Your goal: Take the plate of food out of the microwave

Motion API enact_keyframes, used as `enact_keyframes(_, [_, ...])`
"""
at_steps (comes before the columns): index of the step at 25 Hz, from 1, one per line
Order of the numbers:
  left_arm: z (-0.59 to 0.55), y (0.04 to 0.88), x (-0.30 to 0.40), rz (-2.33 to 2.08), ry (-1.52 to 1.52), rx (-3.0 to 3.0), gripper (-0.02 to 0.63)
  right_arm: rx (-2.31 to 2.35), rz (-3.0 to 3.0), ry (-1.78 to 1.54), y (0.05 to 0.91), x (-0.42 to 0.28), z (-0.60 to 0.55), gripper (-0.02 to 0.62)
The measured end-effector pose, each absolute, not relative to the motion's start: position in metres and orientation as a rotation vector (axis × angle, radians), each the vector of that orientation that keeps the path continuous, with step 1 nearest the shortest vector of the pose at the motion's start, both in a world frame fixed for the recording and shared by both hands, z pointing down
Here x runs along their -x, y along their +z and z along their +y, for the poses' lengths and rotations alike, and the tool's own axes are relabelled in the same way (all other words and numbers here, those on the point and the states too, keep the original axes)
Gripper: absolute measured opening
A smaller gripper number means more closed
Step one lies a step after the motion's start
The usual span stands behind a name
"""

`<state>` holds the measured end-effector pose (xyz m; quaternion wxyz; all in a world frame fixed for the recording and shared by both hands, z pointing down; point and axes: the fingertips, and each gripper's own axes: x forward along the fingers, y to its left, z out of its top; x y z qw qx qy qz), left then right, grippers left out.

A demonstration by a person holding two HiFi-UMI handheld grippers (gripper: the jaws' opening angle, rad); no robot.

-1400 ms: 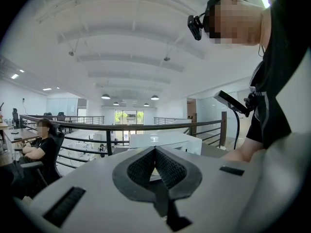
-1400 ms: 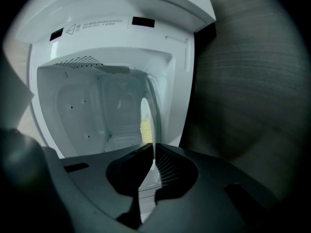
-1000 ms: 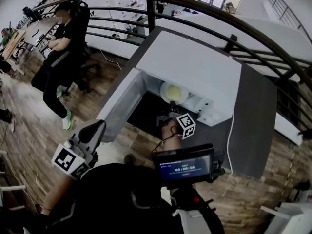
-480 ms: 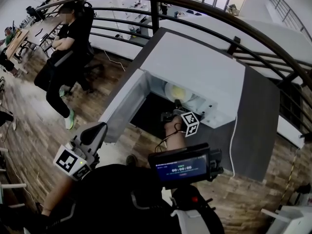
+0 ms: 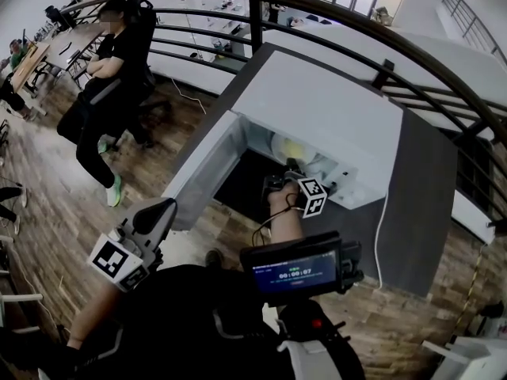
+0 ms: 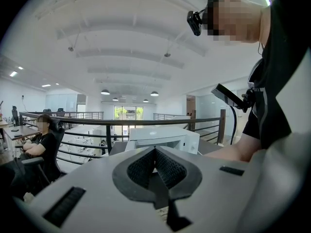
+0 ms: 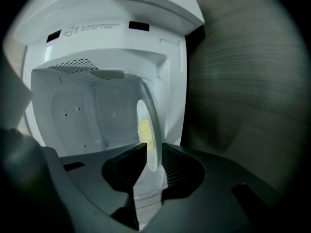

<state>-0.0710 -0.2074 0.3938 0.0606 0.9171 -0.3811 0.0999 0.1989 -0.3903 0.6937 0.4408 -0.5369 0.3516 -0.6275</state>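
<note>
Inside the microwave [image 5: 317, 109], the plate [image 7: 151, 130] of food sits near the front opening. Its rim lies between the jaws of the right hand-held gripper [image 7: 149, 161], which have just been opening and stand apart without pressing it. We should reach deeper over the rim, close firmly, then draw the plate out level. Well back from the microwave, the left hand-held gripper [image 6: 155, 161] is closed and empty.
</note>
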Motion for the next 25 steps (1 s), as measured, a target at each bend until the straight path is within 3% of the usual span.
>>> enact_keyframes(8, [-0.213, 0.393, 0.075, -1.152, 0.321, -2.784, 0.003, 1.326, 0.833, -1.550, 0.694, -0.198, -0.388, 0.077])
enact_keyframes(10, [-0.214, 0.395, 0.077, -1.157, 0.320, -2.774, 0.003, 1.333, 0.836, -1.557, 0.693, -0.196, -0.389, 0.026])
enact_keyframes(25, [-0.205, 0.395, 0.067, -1.078, 0.324, -2.813, 0.003, 1.312, 1.067, -1.442, 0.683, -0.197, -0.355, 0.006])
